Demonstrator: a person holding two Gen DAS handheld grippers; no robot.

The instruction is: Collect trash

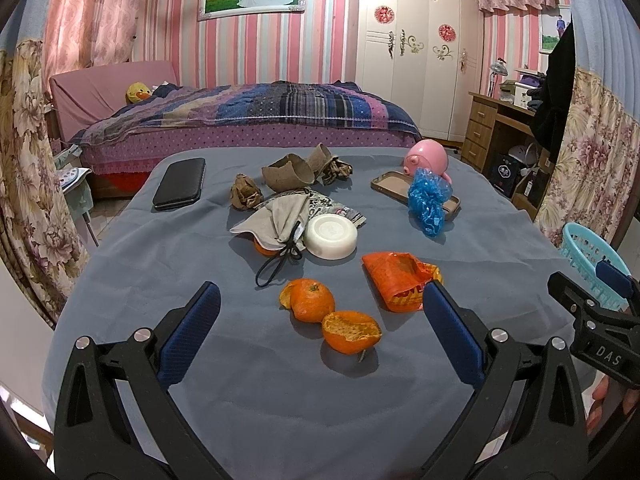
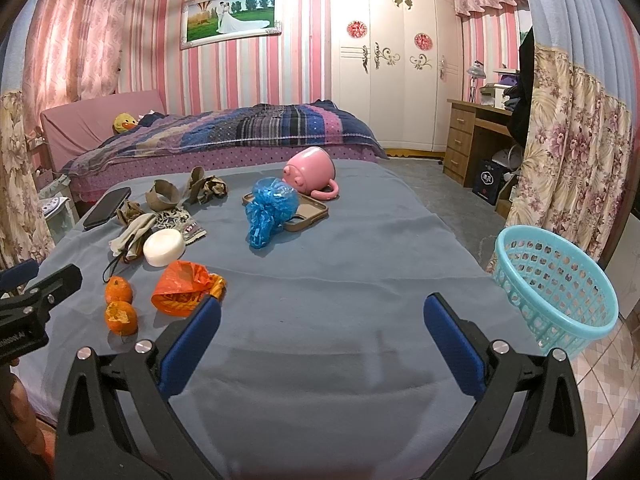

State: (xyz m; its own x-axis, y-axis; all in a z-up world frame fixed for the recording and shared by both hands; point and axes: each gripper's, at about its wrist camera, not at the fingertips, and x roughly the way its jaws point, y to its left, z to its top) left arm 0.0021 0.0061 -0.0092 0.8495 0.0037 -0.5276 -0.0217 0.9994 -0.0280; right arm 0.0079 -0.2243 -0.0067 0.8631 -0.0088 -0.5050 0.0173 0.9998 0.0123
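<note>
Fingers of my left gripper (image 1: 320, 328) stood spread wide and empty, low over the grey-covered counter (image 1: 248, 392), and my right gripper (image 2: 322, 336) was equally wide and held nothing, with bare cloth in front of it.

Closest to the left gripper lay two pieces of orange peel (image 1: 332, 316), touching each other, roughly centred between the fingers. To take them well, I judged I should go for the nearer cup-shaped piece first, drop the fingers down either side of it and close gently, since thin peel would likely fold or slip. Just beyond, by my right finger, sat one crumpled orange wrapper (image 1: 398, 280).

The turquoise basket (image 2: 556, 280) stood off the counter's right edge, beside my right gripper; that seemed the place for the trash.

Further back I counted one white round tub (image 1: 331, 237) against one beige drawstring pouch (image 1: 276, 216) with what looked like a third bit of orange tucked under it, one bunched blue plastic bag (image 1: 428, 204) resting on a tan phone case (image 1: 394, 186), and two balls of brown paper (image 1: 244, 194). Farthest were torn cardboard rings (image 1: 290, 174), one dark phone (image 1: 180, 184) and one tipped pink mug (image 1: 426, 160).
</note>
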